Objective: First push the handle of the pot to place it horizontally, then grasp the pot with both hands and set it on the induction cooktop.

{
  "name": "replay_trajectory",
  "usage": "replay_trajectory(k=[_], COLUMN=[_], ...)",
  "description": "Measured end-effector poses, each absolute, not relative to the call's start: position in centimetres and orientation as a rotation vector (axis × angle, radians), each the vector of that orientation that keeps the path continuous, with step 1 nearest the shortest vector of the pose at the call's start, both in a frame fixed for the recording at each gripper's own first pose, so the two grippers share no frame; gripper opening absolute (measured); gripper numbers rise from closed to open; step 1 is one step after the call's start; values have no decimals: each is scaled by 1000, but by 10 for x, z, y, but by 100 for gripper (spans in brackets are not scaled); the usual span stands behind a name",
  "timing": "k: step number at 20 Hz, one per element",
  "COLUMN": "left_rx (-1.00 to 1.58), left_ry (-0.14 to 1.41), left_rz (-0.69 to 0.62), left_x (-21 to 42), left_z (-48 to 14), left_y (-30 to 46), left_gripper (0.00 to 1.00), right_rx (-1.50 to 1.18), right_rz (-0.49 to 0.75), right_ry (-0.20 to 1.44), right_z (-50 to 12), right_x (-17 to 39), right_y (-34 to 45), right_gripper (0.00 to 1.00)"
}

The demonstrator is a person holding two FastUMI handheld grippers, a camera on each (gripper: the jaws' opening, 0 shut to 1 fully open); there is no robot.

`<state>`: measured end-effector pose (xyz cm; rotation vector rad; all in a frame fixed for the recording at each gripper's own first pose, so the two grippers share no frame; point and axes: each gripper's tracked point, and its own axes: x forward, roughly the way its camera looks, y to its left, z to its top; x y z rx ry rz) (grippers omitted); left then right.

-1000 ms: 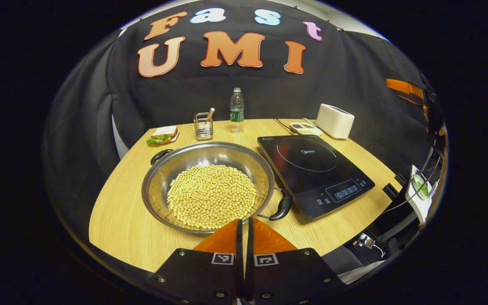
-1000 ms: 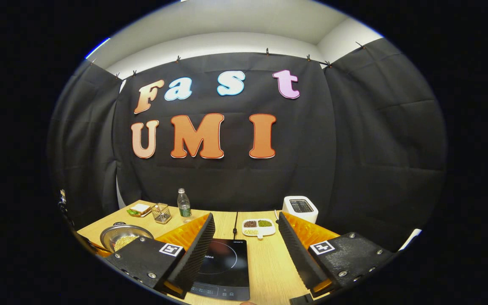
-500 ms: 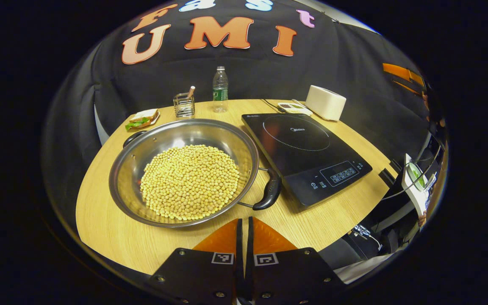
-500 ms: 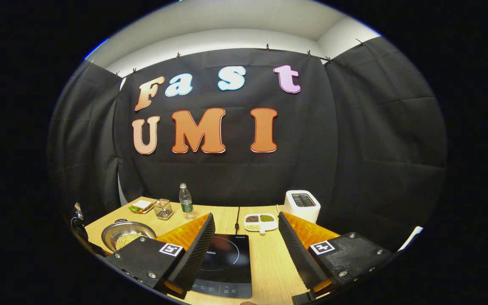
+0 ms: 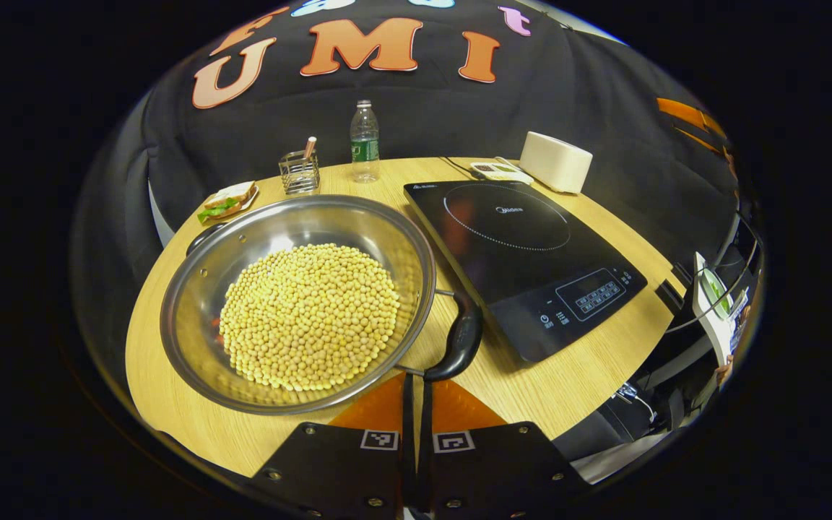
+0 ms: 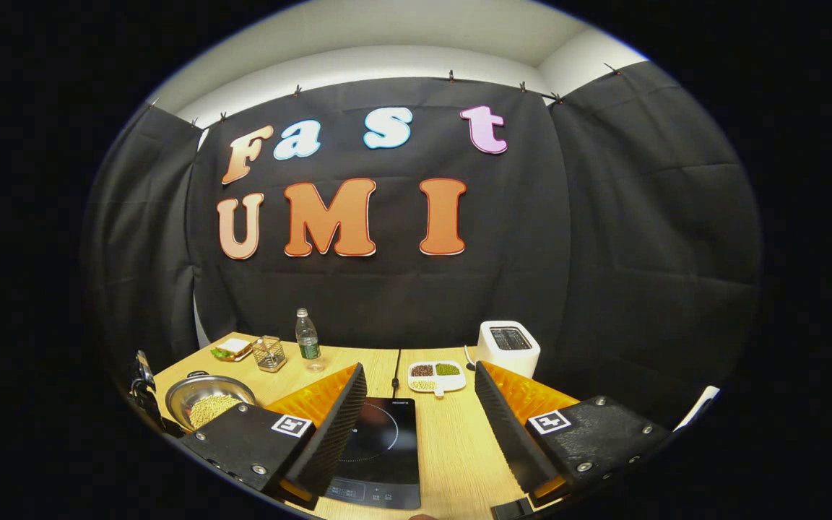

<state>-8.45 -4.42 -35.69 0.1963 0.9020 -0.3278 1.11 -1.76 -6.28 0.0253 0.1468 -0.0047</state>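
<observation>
A wide steel pot (image 5: pixel 192 310) full of yellow beans (image 5: pixel 308 314) sits on the wooden table, left of the black induction cooktop (image 5: pixel 524 253). Its near black handle (image 5: pixel 459 339) points toward me and to the right; the far handle (image 5: pixel 196 238) shows at the back left. My left gripper (image 5: pixel 416 383) is shut, its tips just below the near handle's end; contact is unclear. In the right gripper view, my right gripper (image 6: pixel 419 397) stands open above the cooktop (image 6: pixel 380 448), and the pot (image 6: pixel 206 401) lies far left.
Along the table's back stand a sandwich plate (image 5: pixel 227 202), a wire holder (image 5: pixel 299 172), a water bottle (image 5: pixel 364 141), a divided dish (image 5: pixel 497 171) and a white toaster (image 5: pixel 555 160). The table's front edge (image 5: pixel 192 451) is near my left gripper. A cable (image 6: pixel 396 368) runs behind the cooktop.
My left gripper has moved forward and down toward the pot, so its tips now reach the near handle. The right gripper has drifted slightly and stays open.
</observation>
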Motion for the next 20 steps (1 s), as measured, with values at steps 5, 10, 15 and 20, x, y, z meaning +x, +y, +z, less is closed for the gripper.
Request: replay_trajectory(k=[5,10,15,20], left_rx=[179,162,172,168], left_ry=[909,920,917,917], left_rz=[-330,-343,-361,-369], left_x=[-73,-63,-51,-38], left_z=[-362,-365,-368,-371], left_y=[-54,-64,-75,-84], left_gripper=[2,2,2,2], right_rx=[47,58,48,52], right_rz=[-17,-21,-39,-52], right_ry=[167,175,171,165], right_z=[-71,-75,-76,-74], right_x=[16,17,18,16], right_y=[-27,-35,-45,-52], right_gripper=[94,94,94,94])
